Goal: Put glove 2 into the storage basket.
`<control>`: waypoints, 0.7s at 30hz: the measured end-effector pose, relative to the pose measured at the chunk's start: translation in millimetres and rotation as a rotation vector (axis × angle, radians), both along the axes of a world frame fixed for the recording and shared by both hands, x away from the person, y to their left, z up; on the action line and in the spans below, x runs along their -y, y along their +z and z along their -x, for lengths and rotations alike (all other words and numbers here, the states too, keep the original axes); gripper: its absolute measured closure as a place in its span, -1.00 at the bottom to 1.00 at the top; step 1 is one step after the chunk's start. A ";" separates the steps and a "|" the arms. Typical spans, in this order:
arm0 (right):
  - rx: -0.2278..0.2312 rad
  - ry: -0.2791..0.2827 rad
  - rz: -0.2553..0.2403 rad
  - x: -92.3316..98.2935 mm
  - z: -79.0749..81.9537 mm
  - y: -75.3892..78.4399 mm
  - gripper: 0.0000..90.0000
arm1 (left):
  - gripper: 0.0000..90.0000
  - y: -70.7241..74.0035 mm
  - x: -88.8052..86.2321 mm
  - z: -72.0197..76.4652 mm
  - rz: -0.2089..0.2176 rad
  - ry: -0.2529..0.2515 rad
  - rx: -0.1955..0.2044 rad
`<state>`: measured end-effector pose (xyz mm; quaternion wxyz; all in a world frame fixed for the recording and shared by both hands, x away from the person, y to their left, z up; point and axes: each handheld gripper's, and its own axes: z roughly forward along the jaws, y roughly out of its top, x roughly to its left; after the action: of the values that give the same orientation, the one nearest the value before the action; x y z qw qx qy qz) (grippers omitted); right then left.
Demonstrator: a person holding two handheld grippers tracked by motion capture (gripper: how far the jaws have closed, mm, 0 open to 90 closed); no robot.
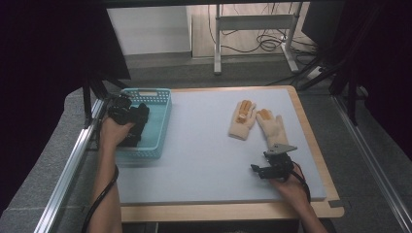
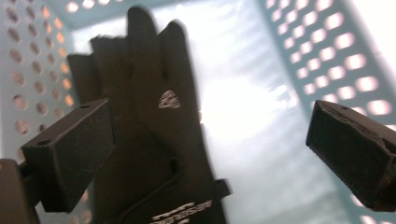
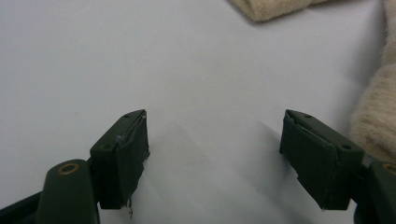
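Note:
A black glove (image 2: 149,116) lies flat on the floor of a light blue perforated basket (image 2: 336,51). My left gripper (image 2: 210,149) hovers just above it, open, with nothing pressed between the jaws. From above, the left gripper (image 1: 130,114) is over the basket (image 1: 145,91) at the table's left, and the black glove (image 1: 139,130) is under it. Two beige gloves with orange fingertips (image 1: 242,119) (image 1: 272,127) lie side by side at the right. My right gripper (image 1: 257,170) stands open near the front right, just short of them; a beige glove (image 3: 378,107) shows beside its right jaw.
A pale grey mat (image 1: 204,145) covers the wooden table (image 1: 233,211). An aluminium rail (image 1: 68,170) runs along the left side. Beyond the far edge are a desk frame (image 1: 252,22) and cables on the floor.

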<state>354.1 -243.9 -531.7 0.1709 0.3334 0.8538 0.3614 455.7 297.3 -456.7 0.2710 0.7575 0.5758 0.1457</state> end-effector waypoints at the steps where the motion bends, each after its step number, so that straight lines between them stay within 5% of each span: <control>1: 0.000 0.000 0.000 0.0 0.0 0.0 -0.48 | -0.95 1.0 2.5 3.1 0.021 -0.011 0.016; 8: 0.000 0.000 0.000 0.0 0.0 0.0 -0.48 | -1.00 9.8 23.6 14.9 -0.013 -0.069 0.069; 21: -0.001 -0.001 0.001 0.0 0.1 0.0 -0.48 | -1.00 27.5 72.9 37.0 0.029 -0.217 0.174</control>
<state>354.0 -243.9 -531.7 0.1708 0.3338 0.8539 0.3609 418.7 224.3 -429.2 0.3452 0.7958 0.4668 0.1724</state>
